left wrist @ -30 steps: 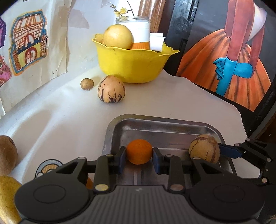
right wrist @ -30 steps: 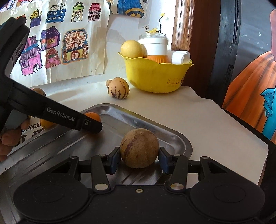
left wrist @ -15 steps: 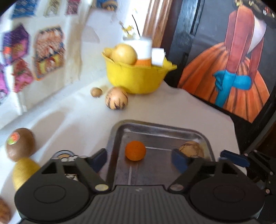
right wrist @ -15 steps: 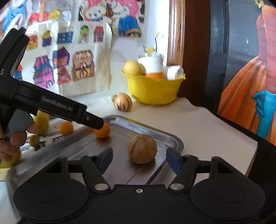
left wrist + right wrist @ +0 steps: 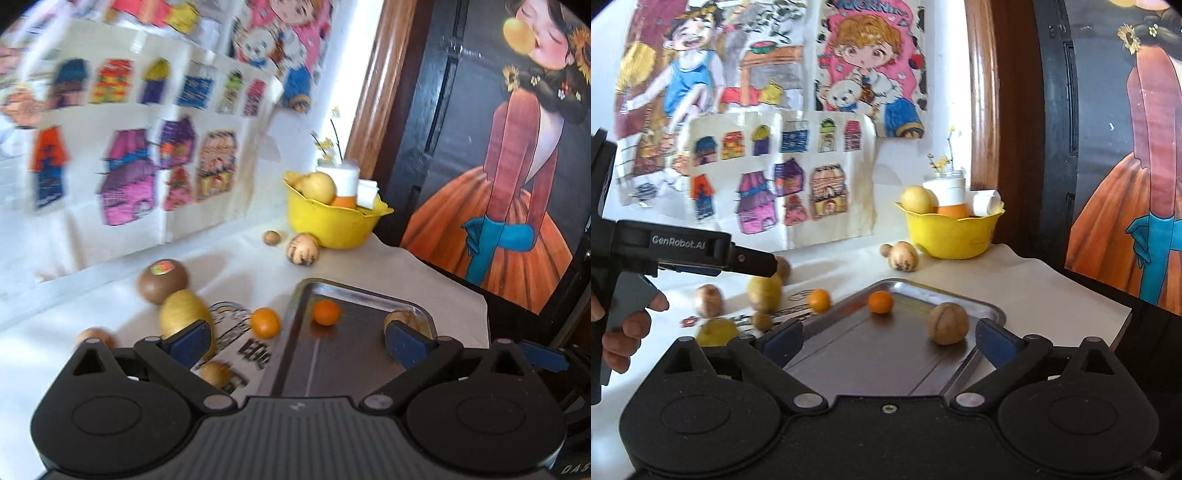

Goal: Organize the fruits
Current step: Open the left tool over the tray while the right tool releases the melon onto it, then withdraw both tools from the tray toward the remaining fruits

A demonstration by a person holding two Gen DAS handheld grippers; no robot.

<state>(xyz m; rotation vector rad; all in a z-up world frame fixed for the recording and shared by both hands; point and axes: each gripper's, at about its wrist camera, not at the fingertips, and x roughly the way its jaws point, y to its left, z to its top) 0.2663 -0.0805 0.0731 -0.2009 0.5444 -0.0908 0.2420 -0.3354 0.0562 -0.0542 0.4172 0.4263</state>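
A steel tray (image 5: 354, 363) (image 5: 886, 354) lies on the white table and holds a small orange (image 5: 326, 312) (image 5: 880, 301) and a tan striped round fruit (image 5: 948, 323) (image 5: 402, 317). My left gripper (image 5: 297, 341) is open and empty, raised above the tray's near end. My right gripper (image 5: 888, 338) is open and empty, raised behind the tray. Left of the tray lie a second orange (image 5: 265, 323) (image 5: 819, 300), a yellow fruit (image 5: 183, 315), a brown fruit with a sticker (image 5: 162, 280) and small brown fruits (image 5: 215, 373).
A yellow bowl (image 5: 332, 221) (image 5: 951, 230) at the back holds a pale fruit and white containers. A striped fruit (image 5: 303, 250) (image 5: 904, 256) and a small round one (image 5: 271, 237) lie before it. Drawings cover the wall. A painting stands right. The table ends at right.
Both grippers opened, letting go of the orange and the tan fruit onto the tray, then rose and pulled back. More of the table's left side shows.
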